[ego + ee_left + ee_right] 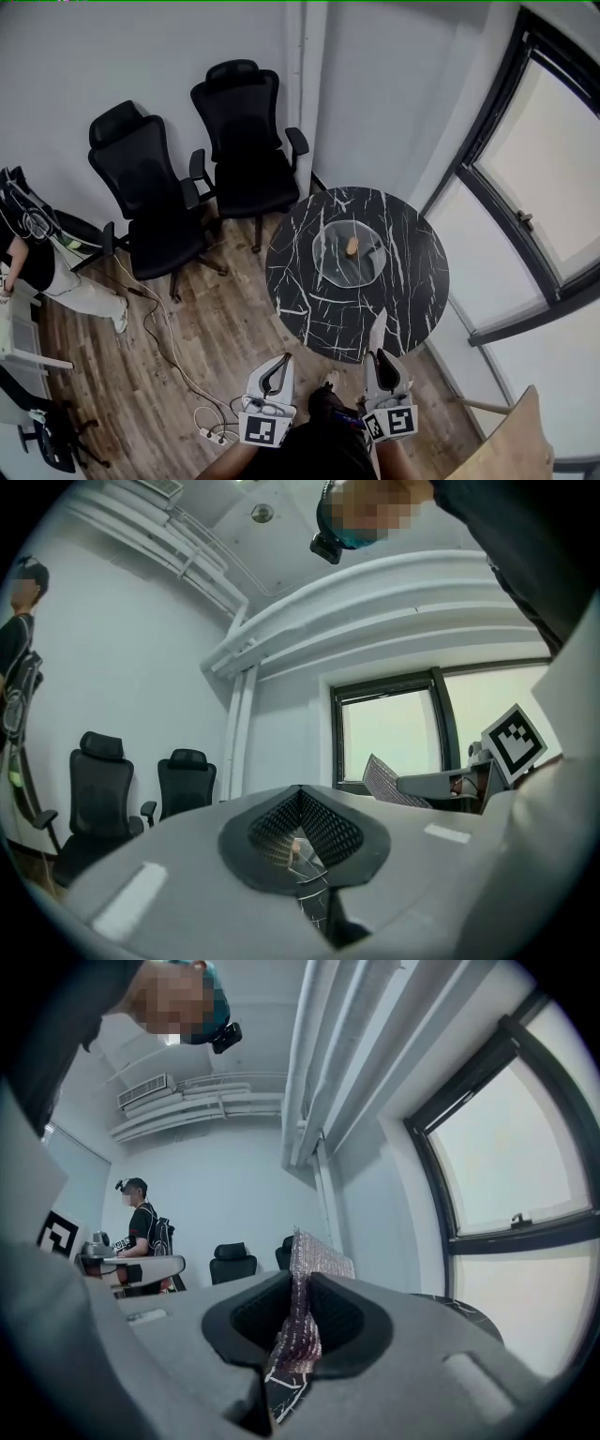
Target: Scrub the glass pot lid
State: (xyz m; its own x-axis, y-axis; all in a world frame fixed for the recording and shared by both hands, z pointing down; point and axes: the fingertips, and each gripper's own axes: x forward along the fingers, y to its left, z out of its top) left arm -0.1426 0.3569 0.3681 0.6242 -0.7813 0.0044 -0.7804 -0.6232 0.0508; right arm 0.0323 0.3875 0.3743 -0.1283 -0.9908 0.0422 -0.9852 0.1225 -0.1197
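Note:
The glass pot lid (349, 255) with a wooden knob (352, 247) lies flat in the middle of a round black marble table (309, 300). Both grippers hang near the table's front edge, well short of the lid. My right gripper (378, 356) is shut on a thin silvery scouring pad (378, 330) that sticks up over the table edge. In the right gripper view the pad (314, 1258) stands pinched between the jaws (298, 1326). My left gripper (279, 366) is off the table's left front, jaws together, holding nothing (300, 803). Through the slit under its jaws a little of the table shows.
Two black office chairs (150, 187) (246, 141) stand against the far wall left of the table. A person (37, 253) stands at the far left. A cable and power strip (211, 427) lie on the wood floor. Windows (544, 178) run along the right.

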